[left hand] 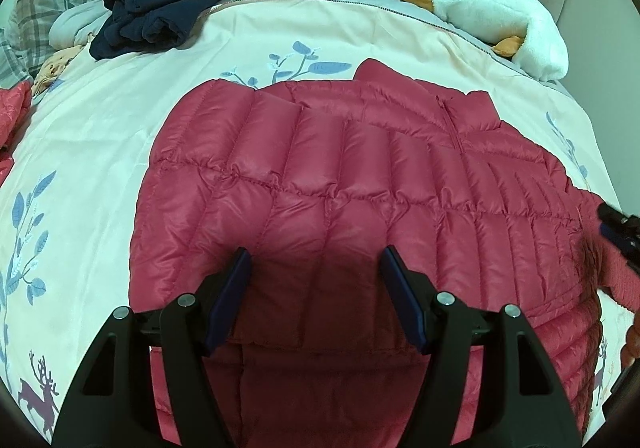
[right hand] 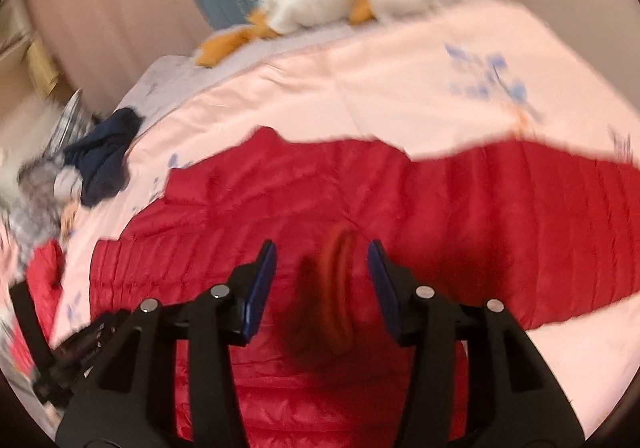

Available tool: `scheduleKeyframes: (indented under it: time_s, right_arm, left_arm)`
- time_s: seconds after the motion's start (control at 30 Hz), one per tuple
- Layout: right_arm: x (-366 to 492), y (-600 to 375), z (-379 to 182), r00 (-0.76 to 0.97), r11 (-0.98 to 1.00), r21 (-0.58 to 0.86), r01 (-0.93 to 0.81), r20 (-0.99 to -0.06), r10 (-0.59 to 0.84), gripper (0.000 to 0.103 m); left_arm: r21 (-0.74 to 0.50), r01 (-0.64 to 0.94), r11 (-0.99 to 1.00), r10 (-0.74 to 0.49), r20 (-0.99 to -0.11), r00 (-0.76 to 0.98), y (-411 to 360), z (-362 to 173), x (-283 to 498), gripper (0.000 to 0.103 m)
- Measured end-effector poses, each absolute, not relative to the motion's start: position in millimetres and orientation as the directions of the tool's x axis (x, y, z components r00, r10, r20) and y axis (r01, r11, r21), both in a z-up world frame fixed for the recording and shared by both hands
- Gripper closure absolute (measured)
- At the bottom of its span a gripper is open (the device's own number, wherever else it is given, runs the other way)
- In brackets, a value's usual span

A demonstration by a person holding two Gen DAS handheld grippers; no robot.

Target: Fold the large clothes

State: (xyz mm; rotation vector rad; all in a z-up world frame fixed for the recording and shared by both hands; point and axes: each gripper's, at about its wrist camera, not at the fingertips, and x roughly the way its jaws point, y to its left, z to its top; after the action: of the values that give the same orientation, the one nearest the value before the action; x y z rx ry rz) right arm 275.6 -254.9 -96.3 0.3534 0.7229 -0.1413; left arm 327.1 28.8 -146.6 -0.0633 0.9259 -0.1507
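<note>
Pale pink bedspread (left hand: 120, 136) with blue leaf prints under my red down jacket (left hand: 340, 168), clutter pushed to the far side.

Beyond the jacket, well apart from it, lie a bundled navy garment (left hand: 160, 8), a plaid pillow (left hand: 44, 4) and a white plush goose (left hand: 500, 12) with orange feet by the headboard — none of it touches the jacket. It lies flat across the middle of the bed, long axis running left to right in my left view, collar and zip toward the right. My left gripper (left hand: 316, 280) hovers above it, jaws spread, holding nothing. My right gripper (right hand: 322, 272) is blurred — jaws apart, with a ribbed red cuff (right hand: 332, 288) between them; whether they touch it I cannot tell.
</note>
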Motion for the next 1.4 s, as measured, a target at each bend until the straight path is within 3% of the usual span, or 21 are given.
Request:
scheduleKeyframes:
  time_s: [0.17, 0.4, 0.97, 1.4]
  right_arm:
    - [291, -208, -96, 0.721, 0.983, 0.166, 0.076, -0.69, 0.061, 0.058]
    - [308, -188, -138, 0.609, 0.996, 0.076, 0.049, -0.793, 0.031, 0.061]
    - [300, -201, -140, 0.609, 0.98, 0.175, 0.089, -0.788, 0.086, 0.06]
    - [303, -204, -158, 0.577, 0.989, 0.117, 0.093, -0.815, 0.043, 0.057]
  left_arm:
    - [-0.113, 0.104, 0.988, -0.153, -0.795, 0.587, 28, -147, 328, 0.035]
    - [-0.097, 0.108, 0.989, -0.142, -0.807, 0.574, 26, -152, 331, 0.035]
    - [-0.08, 0.072, 0.994, -0.107, -0.763, 0.638, 44, -140, 317, 0.035]
    - [-0.05, 0.07, 0.996, -0.081, -0.814, 0.575, 50, -160, 328, 0.035]
